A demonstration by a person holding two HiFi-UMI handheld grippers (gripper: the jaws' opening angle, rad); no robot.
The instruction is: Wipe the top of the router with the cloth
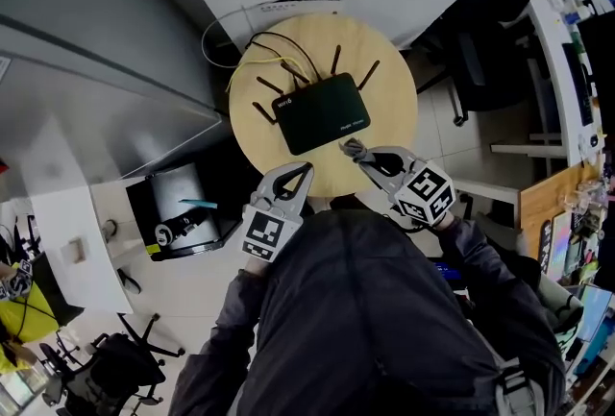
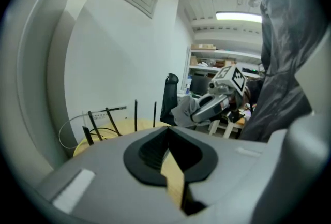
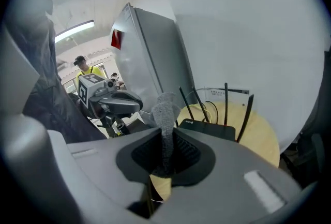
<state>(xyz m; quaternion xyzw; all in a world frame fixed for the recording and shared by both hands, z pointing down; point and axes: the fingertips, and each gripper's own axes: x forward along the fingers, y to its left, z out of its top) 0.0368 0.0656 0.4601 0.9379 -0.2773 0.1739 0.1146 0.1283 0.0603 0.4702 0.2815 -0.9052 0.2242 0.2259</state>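
Note:
A black router (image 1: pixel 322 113) with several upright antennas lies on a round wooden table (image 1: pixel 389 92). My right gripper (image 1: pixel 363 158) hangs over the table's near edge, just short of the router, shut on a grey cloth (image 1: pixel 353 150). In the right gripper view the cloth (image 3: pixel 165 114) sticks up from between the jaws of that gripper (image 3: pixel 166 158), and the router (image 3: pixel 207 129) lies beyond it. My left gripper (image 1: pixel 306 171) is at the table's near edge, shut and holding nothing. The left gripper view shows only the antennas (image 2: pixel 135 114) above the closed left gripper (image 2: pixel 168 140); the router body is hidden.
Yellow and white cables (image 1: pixel 231 35) loop behind the router. A black office chair (image 1: pixel 490 30) stands right of the table, a grey cabinet (image 1: pixel 86 49) and a bin (image 1: pixel 183 208) to its left. A cluttered desk (image 1: pixel 572 164) lies at the far right. A person in yellow (image 3: pixel 83 66) stands far off.

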